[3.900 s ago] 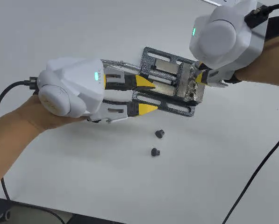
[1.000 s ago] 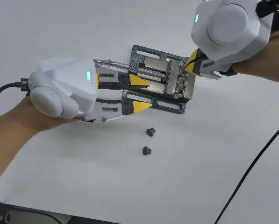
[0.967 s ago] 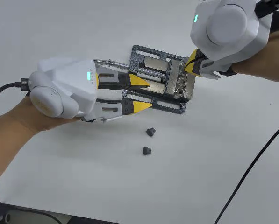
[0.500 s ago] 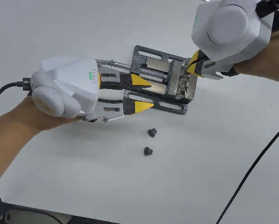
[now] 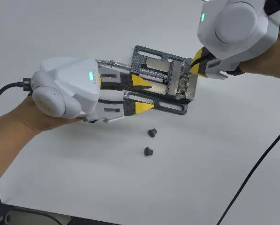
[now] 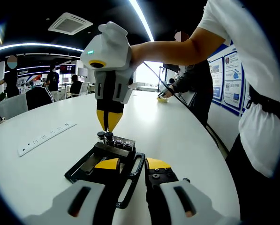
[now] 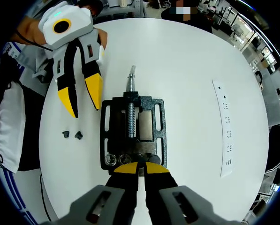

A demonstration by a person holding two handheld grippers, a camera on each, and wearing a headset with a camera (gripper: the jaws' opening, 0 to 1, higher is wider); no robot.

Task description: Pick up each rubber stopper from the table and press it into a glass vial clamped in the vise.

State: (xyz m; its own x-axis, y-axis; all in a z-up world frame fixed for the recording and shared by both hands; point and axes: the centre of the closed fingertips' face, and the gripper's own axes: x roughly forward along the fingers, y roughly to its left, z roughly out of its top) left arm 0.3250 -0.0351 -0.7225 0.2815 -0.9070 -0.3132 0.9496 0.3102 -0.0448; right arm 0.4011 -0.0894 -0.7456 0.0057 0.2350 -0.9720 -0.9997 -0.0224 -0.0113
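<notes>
Closest to me on the white table (image 5: 74, 183) lie two loose stoppers (image 5: 152, 132). They are small and black, just beside each other and clear of both my tools.

Next comes my left gripper (image 5: 152, 96), held low and roughly level. Its jaws are spread wide with nothing between them to grip. In the left gripper view the near side rail of the vise (image 6: 83, 168) runs into the gap between them (whether either jaw touches the metal, I cannot tell).

The vise lies flat on the table, its screw pointing back toward my left hand. At its far end the vials (image 6: 115, 139) stand clamped in a row. Two are capped in black and two are open at the mouth.

My right gripper (image 6: 109, 127) hangs over that row with its yellow tips pointing straight down, just above the capped end. The jaws are pinched together — only a hairline shows between them in the right gripper view — and I see nothing held in them.

Off to my right a black cable (image 5: 257, 173) trails across the table. Farther out, well apart from the vise, a white power strip (image 7: 225, 136) lies flat on the tabletop.
</notes>
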